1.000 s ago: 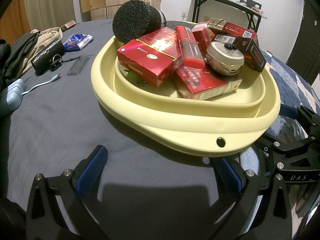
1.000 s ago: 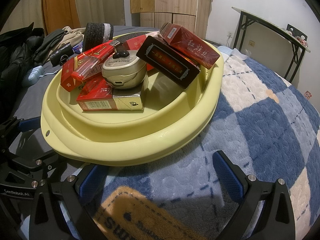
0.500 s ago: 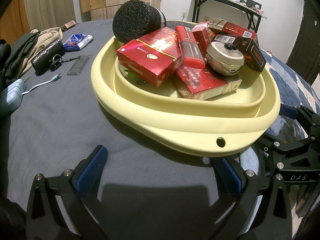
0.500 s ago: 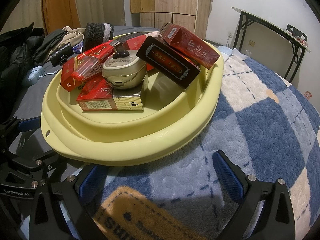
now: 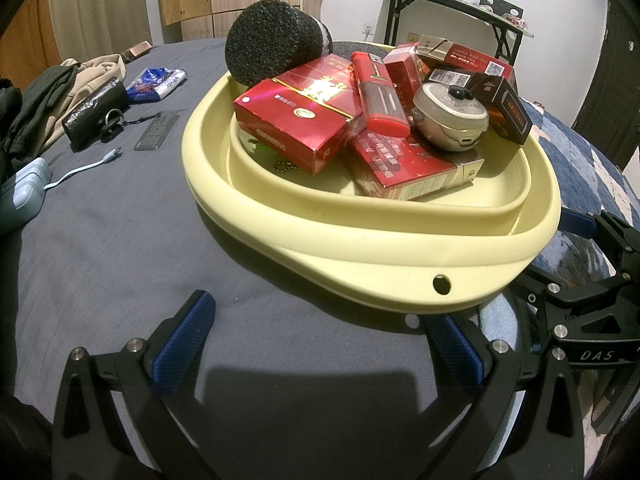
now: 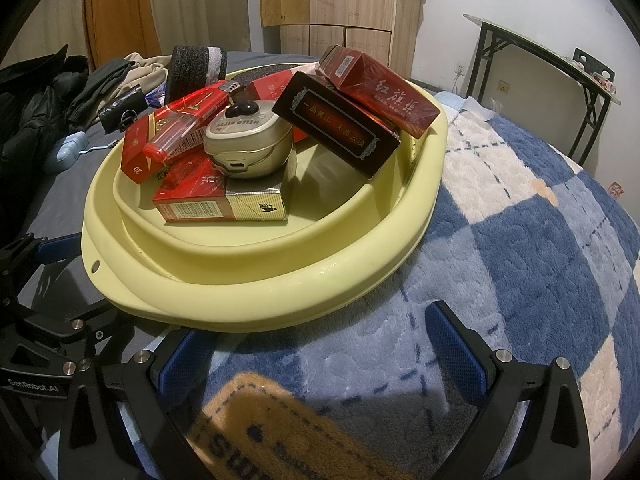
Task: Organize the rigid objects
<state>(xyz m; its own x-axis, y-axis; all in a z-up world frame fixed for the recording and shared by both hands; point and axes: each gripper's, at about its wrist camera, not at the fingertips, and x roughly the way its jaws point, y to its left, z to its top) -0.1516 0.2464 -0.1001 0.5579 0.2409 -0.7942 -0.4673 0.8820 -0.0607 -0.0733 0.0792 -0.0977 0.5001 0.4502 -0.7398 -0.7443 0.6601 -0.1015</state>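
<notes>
A pale yellow basin (image 5: 360, 240) (image 6: 280, 292) sits on the bed and holds several red cigarette boxes (image 5: 296, 120) (image 6: 384, 96), a dark brown box (image 6: 336, 120), a red lighter (image 5: 378, 92) (image 6: 188, 124), a round silver tin (image 5: 450, 114) (image 6: 248, 144) and a black foam roll (image 5: 272, 48) (image 6: 194, 66). My left gripper (image 5: 320, 340) is open and empty, just in front of the basin's near rim. My right gripper (image 6: 320, 344) is open and empty at the basin's other side, over the blanket.
A grey sheet (image 5: 100, 220) lies left of the basin with a black pouch (image 5: 94, 110), a blue packet (image 5: 158, 82), a cable (image 5: 80, 170) and clothes (image 5: 48, 92). A blue-and-white checked blanket (image 6: 520, 240) lies to the right. A metal table (image 6: 540, 52) stands by the wall.
</notes>
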